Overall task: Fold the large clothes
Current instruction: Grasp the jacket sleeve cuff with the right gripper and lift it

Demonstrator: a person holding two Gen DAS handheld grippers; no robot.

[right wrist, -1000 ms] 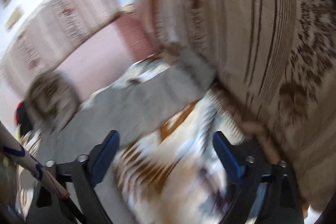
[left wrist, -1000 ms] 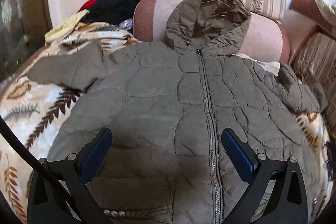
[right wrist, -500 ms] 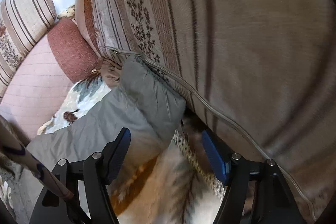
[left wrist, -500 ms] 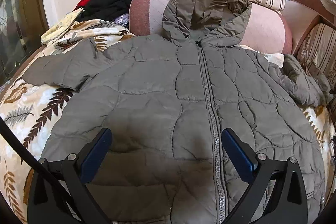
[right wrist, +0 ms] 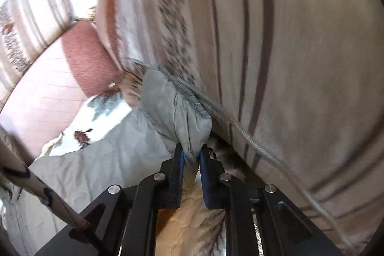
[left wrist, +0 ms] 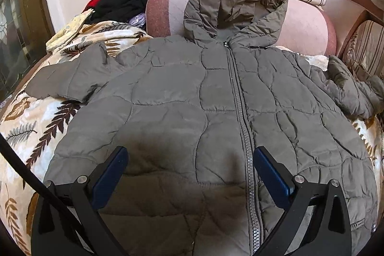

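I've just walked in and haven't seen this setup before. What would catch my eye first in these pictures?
A big olive-grey hooded puffer jacket lies zipped and spread flat across a leaf-print blanket, its hood propped against the pink bolster. The left gripper hangs open above its hem. The right gripper has just closed on the sleeve cuff, beside a striped cushion.

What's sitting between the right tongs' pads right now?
The jacket's sleeve cuff: the right tongs have just closed and pinch it, shown in the right wrist view, beside the striped cushion.

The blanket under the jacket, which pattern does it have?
Cream blanket with brown and grey fern leaves, clearest in the left wrist view beside the jacket.
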